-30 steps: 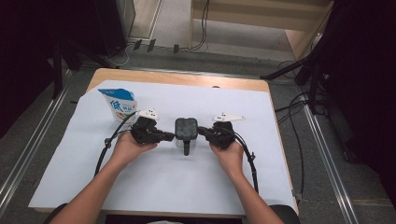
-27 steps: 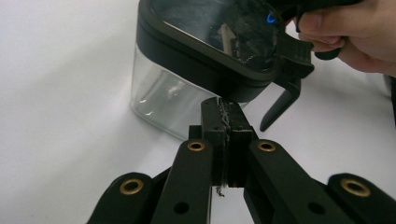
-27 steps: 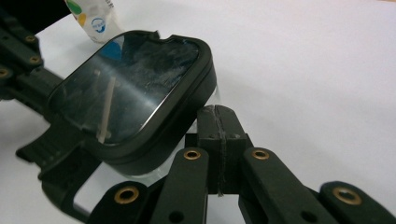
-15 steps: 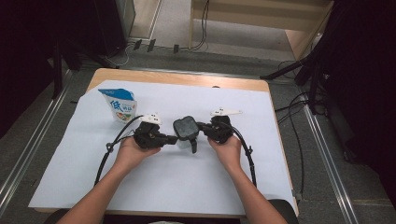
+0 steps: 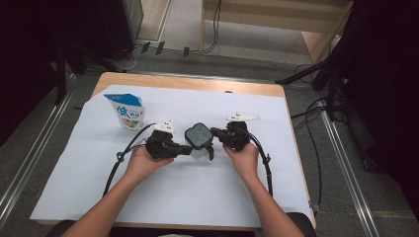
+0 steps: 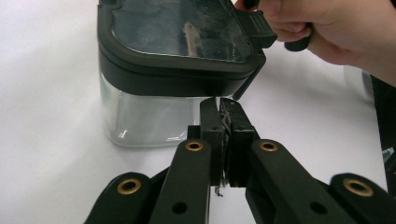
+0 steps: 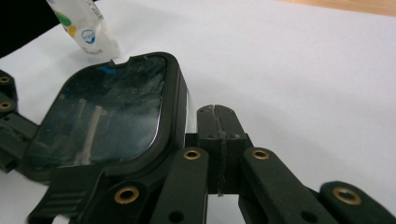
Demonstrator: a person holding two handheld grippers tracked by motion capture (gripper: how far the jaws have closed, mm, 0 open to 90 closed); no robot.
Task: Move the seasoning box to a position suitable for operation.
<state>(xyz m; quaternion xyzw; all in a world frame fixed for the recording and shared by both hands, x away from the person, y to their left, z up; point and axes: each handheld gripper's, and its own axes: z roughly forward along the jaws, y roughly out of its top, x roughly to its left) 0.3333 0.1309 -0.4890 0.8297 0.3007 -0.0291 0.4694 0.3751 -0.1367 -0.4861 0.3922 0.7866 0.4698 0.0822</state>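
High view: a clear container (image 5: 198, 140) with a dark lid sits mid-surface between the left gripper (image 5: 185, 149) and right gripper (image 5: 215, 132), both with jaws clenched on nothing. It looks rigid, smooth-walled, probably slippery; the lid rim or latch seems the safest hold.

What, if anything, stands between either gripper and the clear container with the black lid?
Nothing visible does. The left gripper and right gripper both sit right at the container, one on each side. The milk carton stands off to the left, out of the way.
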